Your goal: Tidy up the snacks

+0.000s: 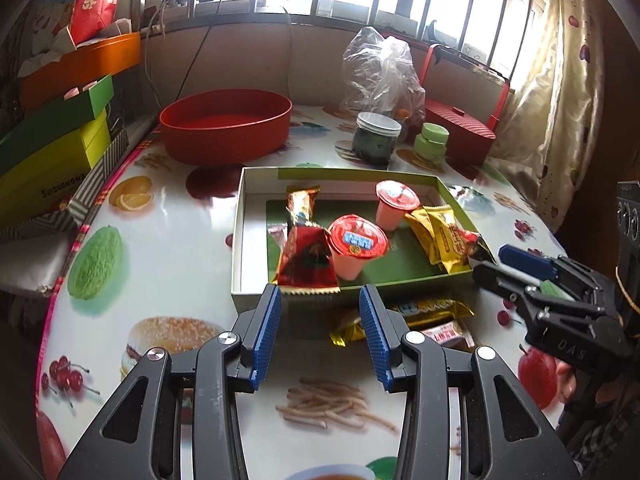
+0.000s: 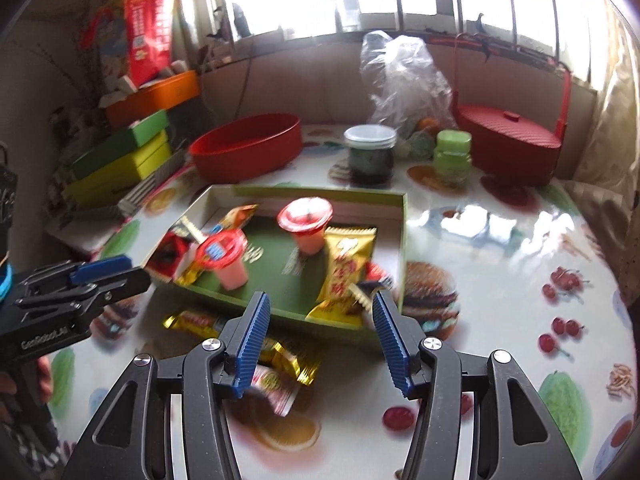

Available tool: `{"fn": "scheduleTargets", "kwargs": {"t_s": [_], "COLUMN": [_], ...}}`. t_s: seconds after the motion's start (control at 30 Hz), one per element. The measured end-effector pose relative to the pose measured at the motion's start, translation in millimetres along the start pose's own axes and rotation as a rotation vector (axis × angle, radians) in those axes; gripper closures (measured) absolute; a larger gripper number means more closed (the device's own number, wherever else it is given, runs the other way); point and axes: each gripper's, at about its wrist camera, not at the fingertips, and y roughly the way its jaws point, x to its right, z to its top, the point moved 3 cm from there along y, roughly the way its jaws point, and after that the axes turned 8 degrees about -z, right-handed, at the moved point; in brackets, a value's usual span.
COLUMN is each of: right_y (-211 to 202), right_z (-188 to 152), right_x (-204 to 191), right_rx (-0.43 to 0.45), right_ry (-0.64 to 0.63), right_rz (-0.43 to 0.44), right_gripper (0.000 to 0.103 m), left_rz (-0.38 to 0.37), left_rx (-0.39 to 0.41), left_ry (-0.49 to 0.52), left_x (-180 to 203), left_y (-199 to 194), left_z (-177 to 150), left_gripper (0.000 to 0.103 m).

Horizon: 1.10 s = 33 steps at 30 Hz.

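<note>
Both grippers hover over the fruit-print tablecloth (image 1: 168, 216), in front of the shallow green box (image 1: 240, 240).

Left gripper (image 1: 320, 332): jaws apart, nothing between the pads.

Right gripper (image 2: 320, 340): jaws apart, empty.

In the box: two red-lidded jelly cups (image 1: 356, 250), a red wrapped snack (image 1: 306, 264), yellow snack packets (image 1: 440, 240).

Outside it, against the near wall: a gold-wrapped bar (image 1: 424, 312) and a pink-labelled packet (image 1: 450, 338), lying on the cloth.
</note>
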Motion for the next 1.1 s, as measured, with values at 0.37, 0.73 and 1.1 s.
{"fn": "scheduleTargets", "kwargs": {"t_s": [0.37, 0.73, 1.1], "right_y": [1.6, 16.2, 22.8], "right_z": [-23.1, -24.3, -29.4], "right_x": [-28.3, -48.6, -57.0], "right_rx": [-0.063, -0.113, -0.159], "right_ry": [-0.092, -0.158, -0.231], "right_rz": [0.145, 0.189, 0.202], "right_gripper": [0.05, 0.049, 0.049], "left_rz": [-0.019, -0.018, -0.024], "left_rx": [-0.023, -0.044, -0.039], "left_ry": [-0.026, -0.056, -0.068], "left_x": [-3.6, -11.8, -18.5], "left_y": [0.1, 2.2, 2.0], "left_z": [-15.2, -22.9, -20.6], "left_gripper": [0.061, 0.061, 0.061]}}
